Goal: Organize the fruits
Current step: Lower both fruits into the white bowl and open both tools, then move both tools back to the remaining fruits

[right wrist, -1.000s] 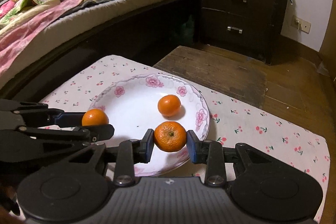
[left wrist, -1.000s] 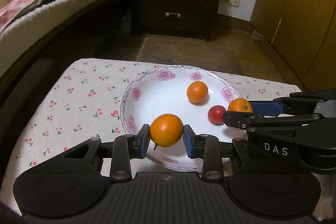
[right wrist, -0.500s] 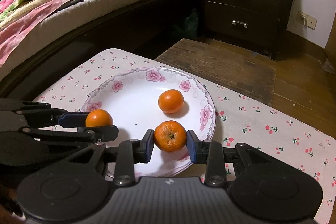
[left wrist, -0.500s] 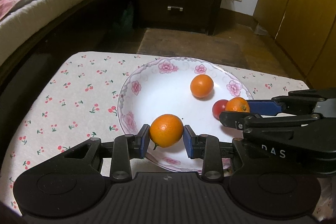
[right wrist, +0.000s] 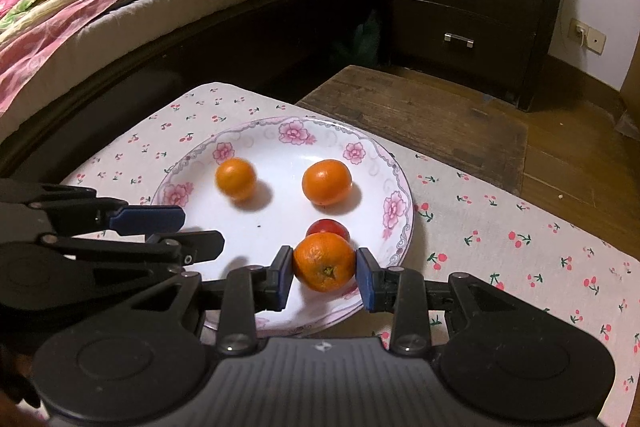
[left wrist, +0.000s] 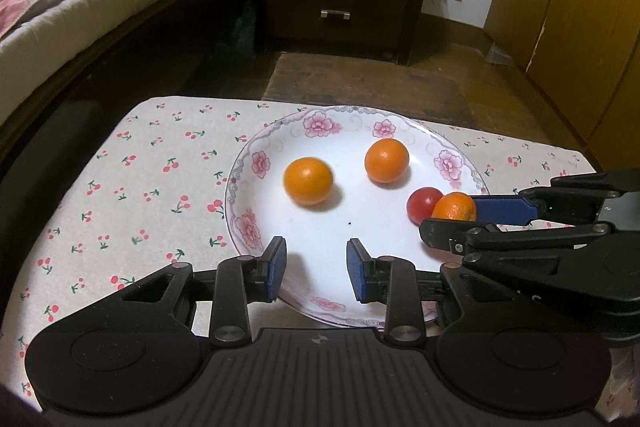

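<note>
Your left gripper (left wrist: 316, 269) hangs spread and empty over the floral plate's (left wrist: 240, 219) near rim; your right gripper (right wrist: 324, 277) pinches a mandarin (right wrist: 324, 261) beside the plate's cherry tomato (right wrist: 326, 227); two mandarins (left wrist: 308, 181) lie mid-plate.

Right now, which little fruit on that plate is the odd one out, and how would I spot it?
Find the flowered white plate on the cherry-print tablecloth. At its right side sits a small cherry tomato, just beyond the mandarin held in the right gripper. It is the only red fruit and smaller than the others; all the rest are orange.
</note>
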A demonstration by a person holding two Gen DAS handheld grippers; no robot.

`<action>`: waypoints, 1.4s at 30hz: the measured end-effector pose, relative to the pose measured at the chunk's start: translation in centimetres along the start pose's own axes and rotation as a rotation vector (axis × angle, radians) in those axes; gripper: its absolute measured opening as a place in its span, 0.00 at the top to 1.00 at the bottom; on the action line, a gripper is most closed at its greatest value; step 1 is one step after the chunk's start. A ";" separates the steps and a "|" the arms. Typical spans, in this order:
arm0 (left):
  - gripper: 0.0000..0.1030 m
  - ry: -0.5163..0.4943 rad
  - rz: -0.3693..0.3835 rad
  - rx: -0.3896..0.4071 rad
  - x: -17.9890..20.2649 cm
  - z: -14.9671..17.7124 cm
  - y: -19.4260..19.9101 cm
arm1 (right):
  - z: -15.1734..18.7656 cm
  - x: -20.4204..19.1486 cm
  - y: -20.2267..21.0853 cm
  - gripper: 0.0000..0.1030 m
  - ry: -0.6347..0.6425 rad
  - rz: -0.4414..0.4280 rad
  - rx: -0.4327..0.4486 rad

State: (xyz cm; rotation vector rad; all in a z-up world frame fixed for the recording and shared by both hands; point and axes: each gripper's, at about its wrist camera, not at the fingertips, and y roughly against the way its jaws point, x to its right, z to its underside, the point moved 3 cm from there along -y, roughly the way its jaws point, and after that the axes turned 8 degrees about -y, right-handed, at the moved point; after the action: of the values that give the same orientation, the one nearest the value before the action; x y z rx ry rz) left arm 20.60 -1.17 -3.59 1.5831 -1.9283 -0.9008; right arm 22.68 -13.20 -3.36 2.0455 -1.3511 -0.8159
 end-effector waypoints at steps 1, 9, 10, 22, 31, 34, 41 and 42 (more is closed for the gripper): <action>0.61 0.001 -0.001 0.001 0.0 0.0 0.0 | 0.0 0.0 0.0 0.61 0.000 0.001 0.000; 0.59 -0.001 -0.008 0.008 -0.1 -0.1 0.4 | -0.1 -0.1 0.5 0.60 -0.003 0.005 0.011; 0.59 0.000 -0.009 0.009 -0.1 -0.1 0.5 | -0.1 -0.1 0.6 0.60 -0.004 0.004 0.011; 0.56 0.008 -0.018 0.023 -0.2 -0.2 1.7 | -0.4 0.0 1.9 0.56 -0.013 0.005 0.040; 0.54 0.015 -0.017 0.029 -0.3 -0.3 2.5 | -0.5 0.1 2.8 0.56 -0.018 0.003 0.054; 0.54 0.018 -0.015 0.029 -0.4 0.0 3.0 | -0.2 0.2 3.5 0.56 -0.017 0.003 0.053; 0.53 0.018 -0.003 0.016 -0.4 1.3 4.6 | 1.3 -0.3 5.2 0.56 -0.007 -0.006 0.034; 0.52 0.014 0.000 0.012 -0.4 1.7 5.0 | 1.7 -0.4 5.4 0.56 -0.001 -0.007 0.028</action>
State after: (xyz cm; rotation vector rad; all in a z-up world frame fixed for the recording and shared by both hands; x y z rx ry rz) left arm 16.20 0.05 -0.98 1.5924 -1.9276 -0.8767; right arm 18.05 -14.86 -0.47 2.0726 -1.3635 -0.8054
